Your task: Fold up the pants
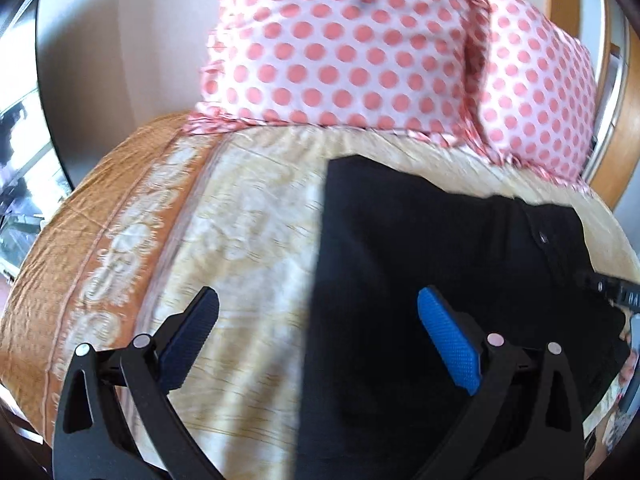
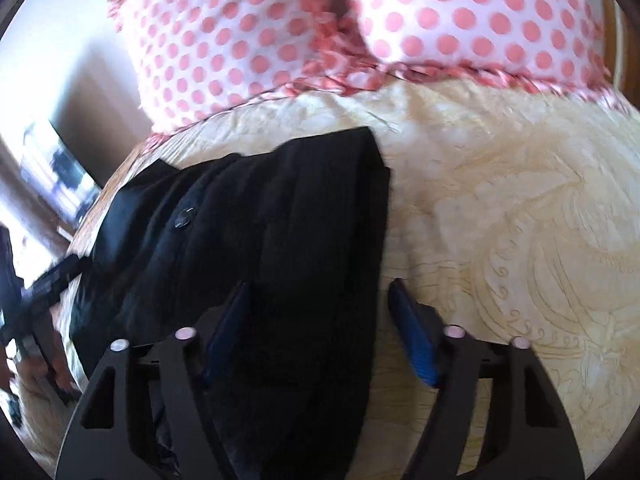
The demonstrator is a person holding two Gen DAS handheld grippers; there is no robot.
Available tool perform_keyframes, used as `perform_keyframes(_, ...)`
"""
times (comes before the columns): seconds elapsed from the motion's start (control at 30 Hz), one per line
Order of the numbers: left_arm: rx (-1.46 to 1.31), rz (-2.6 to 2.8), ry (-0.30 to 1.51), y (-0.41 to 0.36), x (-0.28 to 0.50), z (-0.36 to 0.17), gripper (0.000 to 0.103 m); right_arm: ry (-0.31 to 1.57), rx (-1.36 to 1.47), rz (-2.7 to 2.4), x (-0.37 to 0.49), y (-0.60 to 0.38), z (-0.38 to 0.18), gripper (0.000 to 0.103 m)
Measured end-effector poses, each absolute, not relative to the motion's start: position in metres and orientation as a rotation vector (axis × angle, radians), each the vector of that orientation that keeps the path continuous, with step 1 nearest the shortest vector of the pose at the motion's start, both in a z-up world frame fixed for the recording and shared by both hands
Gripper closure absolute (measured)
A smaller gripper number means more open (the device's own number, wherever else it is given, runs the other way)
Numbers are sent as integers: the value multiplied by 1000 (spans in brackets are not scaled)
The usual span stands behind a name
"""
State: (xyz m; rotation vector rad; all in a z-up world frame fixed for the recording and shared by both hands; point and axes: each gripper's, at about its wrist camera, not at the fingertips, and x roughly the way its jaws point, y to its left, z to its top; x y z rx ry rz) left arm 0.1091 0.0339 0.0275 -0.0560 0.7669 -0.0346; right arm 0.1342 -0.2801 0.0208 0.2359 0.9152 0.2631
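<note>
Left gripper (image 1: 318, 330): jaws wide apart, empty, hovering over the black pants' left edge. Black pants (image 1: 440, 248): lying partly folded on patterned bedspread (image 1: 240, 240), near polka-dot pillows (image 1: 340, 40). Right gripper (image 2: 318, 322): jaws parted, pants fabric between, pads not pressing.
</note>
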Motion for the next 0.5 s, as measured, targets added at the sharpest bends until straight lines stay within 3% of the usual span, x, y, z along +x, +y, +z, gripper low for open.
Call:
perform_keyframes(0.3,-153,-153,852,53,144,27,4,916,294,289,141,-286,17,44)
perform_keyframes(0.33,-158,-165,869,53,149,26,4,910,285,295,140,-285,18,62)
perform_keyframes(0.4,-158,-185,899,49,160,23,4,877,258,338,135,-280,24,78)
perform_keyframes(0.5,-155,-232,949,41,173,17,4,867,235,354,133,-278,28,81)
